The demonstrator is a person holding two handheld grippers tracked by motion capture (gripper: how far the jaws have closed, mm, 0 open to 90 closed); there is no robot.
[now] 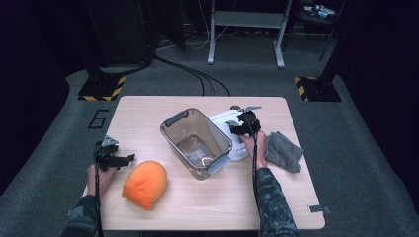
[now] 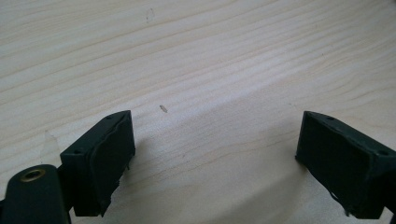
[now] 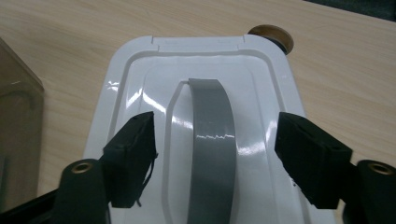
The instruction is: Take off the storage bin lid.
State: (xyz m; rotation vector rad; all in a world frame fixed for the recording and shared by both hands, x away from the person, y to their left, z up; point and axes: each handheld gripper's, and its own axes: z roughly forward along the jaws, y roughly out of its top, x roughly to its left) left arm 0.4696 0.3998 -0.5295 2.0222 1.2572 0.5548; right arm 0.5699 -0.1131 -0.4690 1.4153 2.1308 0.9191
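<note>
Right tool [image 3: 215, 158] spread wide astride white lid's [image 3: 140, 93] grey handle [image 3: 212, 140], perhaps just above it; left tool [image 2: 212, 163] spread, empty.

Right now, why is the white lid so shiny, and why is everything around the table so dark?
In the right gripper view, overhead light bounces off the glossy white lid as bright glare patches beside its grey handle. In the high view, light falls mainly on the wooden table, so the floor and room edges go dark. In the left gripper view, the left gripper casts soft shadows on the wood.
</note>
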